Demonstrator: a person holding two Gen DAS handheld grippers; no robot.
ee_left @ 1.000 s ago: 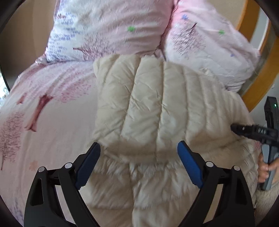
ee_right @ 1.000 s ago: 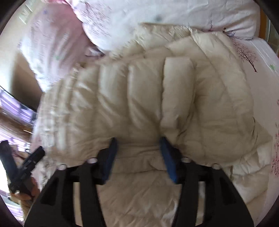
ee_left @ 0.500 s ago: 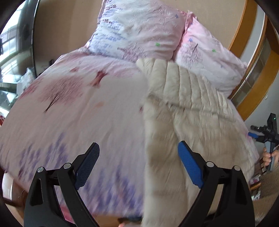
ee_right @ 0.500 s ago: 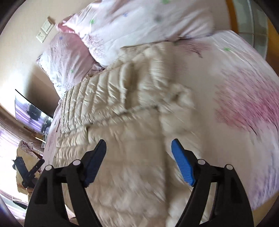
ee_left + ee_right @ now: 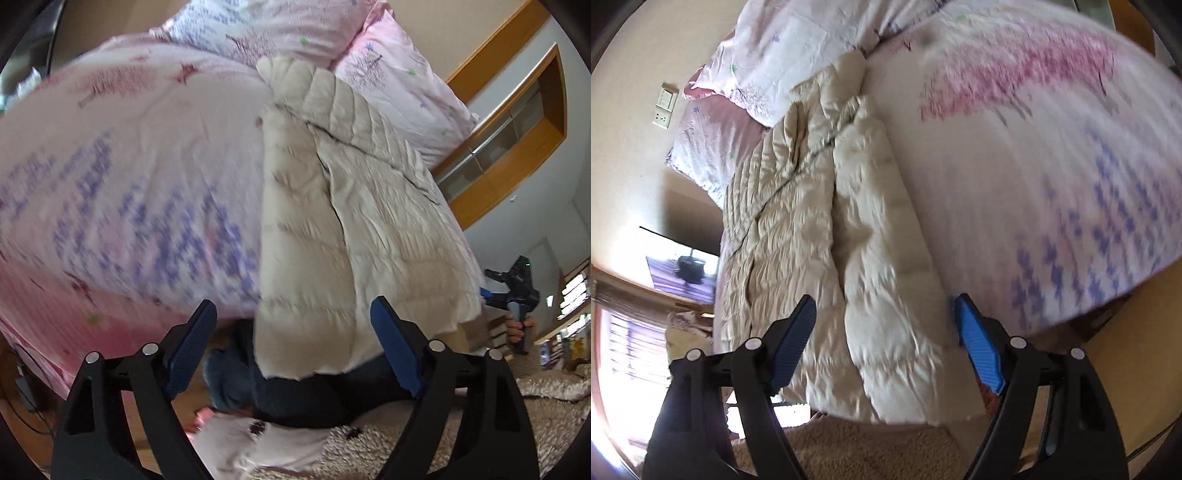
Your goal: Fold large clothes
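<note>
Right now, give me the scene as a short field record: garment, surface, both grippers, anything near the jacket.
garment: cream quilted puffer jacket, lying lengthwise on the bed, one long side panel folded over along its length, bottom hem hanging past the bed edge
surface: bed with pink floral cover
pillows: two floral pillows at the head, touching the jacket's far end
left gripper: open, holding nothing, off the jacket's hem
right gripper: open, holding nothing, over the near hem
image quality: motion blur in both views
</note>
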